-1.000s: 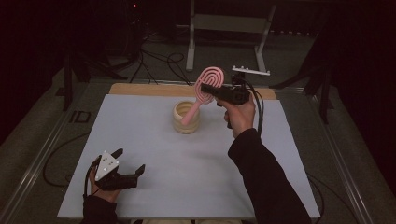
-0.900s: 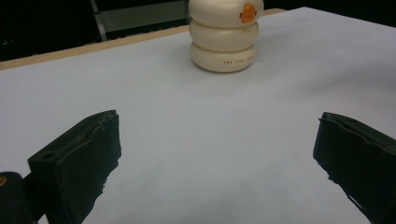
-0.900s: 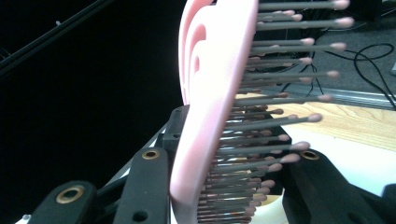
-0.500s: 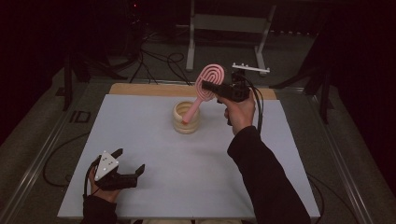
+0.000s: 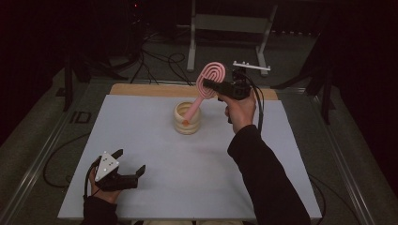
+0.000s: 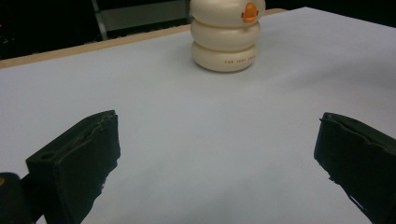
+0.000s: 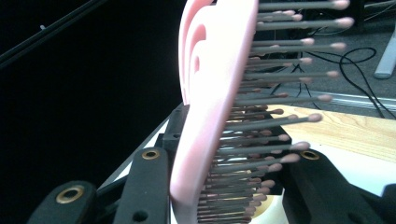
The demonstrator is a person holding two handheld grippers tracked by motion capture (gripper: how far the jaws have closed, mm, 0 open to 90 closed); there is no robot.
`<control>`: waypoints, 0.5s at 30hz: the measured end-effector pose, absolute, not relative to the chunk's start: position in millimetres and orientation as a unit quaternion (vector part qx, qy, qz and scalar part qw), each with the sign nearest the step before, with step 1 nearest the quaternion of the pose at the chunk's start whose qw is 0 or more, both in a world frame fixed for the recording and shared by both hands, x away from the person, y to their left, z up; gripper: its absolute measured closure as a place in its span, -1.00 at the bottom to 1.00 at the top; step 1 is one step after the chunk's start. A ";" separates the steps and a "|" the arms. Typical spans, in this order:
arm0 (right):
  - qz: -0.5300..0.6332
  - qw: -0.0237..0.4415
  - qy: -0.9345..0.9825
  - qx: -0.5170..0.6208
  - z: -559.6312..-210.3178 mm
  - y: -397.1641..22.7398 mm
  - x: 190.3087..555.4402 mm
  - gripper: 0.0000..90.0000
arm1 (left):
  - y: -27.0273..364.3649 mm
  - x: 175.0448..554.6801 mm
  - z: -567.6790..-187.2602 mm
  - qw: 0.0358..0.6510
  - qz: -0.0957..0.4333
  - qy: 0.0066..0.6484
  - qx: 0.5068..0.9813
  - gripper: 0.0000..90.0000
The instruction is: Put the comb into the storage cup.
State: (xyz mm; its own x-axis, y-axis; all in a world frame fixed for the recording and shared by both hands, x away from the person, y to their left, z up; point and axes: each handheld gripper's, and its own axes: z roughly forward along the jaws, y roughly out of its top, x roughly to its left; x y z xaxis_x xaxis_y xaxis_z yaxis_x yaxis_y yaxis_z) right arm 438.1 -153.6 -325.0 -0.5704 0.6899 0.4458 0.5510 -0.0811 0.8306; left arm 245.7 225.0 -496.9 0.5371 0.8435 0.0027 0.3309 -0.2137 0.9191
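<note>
hairbrush (image 5: 209,79) pinched at its head by right gripper (image 5: 210,85) jaws, handle tip in cream holder (image 5: 186,123) at table's (image 5: 155,187) 12 o'clock. advise a steady, vertical lowering. left gripper (image 5: 129,164) jaws spread, idle.

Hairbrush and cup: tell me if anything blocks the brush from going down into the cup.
Nothing visible does. The right gripper holds the pink hairbrush by its head, tilted, with the handle end already at the open mouth of the cream cup. The left gripper rests far off, open.
</note>
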 end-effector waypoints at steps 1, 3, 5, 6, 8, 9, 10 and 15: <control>0.574 0.061 0.675 0.460 -324.9 -153.8 438.5 0.42 | 225.0 245.7 -496.9 0.482 0.266 0.401 0.732 -0.97; 0.574 0.061 0.675 0.460 -324.9 -153.8 438.5 0.42 | 224.9 245.7 -496.9 0.481 0.267 0.401 0.732 -0.98; 0.572 0.064 0.674 0.463 -325.2 -154.2 440.2 0.42 | 224.9 245.5 -496.8 0.480 0.268 0.402 0.732 -0.98; 0.572 0.065 0.673 0.464 -325.7 -154.5 441.2 0.41 | 224.9 245.4 -496.6 0.480 0.270 0.404 0.731 -0.98; 0.572 0.065 0.673 0.464 -325.9 -154.8 441.5 0.41 | 225.0 245.4 -496.6 0.479 0.270 0.404 0.731 -0.98; 0.572 0.065 0.673 0.464 -325.9 -154.8 441.5 0.41 | 225.0 245.4 -496.6 0.479 0.270 0.404 0.731 -0.98; 0.572 0.065 0.672 0.466 -326.8 -155.2 442.7 0.41 | 224.9 245.4 -496.6 0.479 0.270 0.404 0.731 -0.98; 0.570 0.066 0.669 0.472 -328.6 -156.3 445.7 0.41 | 225.2 245.5 -496.5 0.478 0.269 0.405 0.731 -0.98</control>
State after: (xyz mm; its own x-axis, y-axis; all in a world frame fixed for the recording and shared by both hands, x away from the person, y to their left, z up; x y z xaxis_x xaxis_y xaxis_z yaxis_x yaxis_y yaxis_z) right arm 445.7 -156.3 -328.6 -0.5453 0.7075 0.4495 0.5561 -0.0959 0.8256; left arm 245.5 225.2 -496.5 0.5276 0.8494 0.0057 0.3350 -0.2143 0.9175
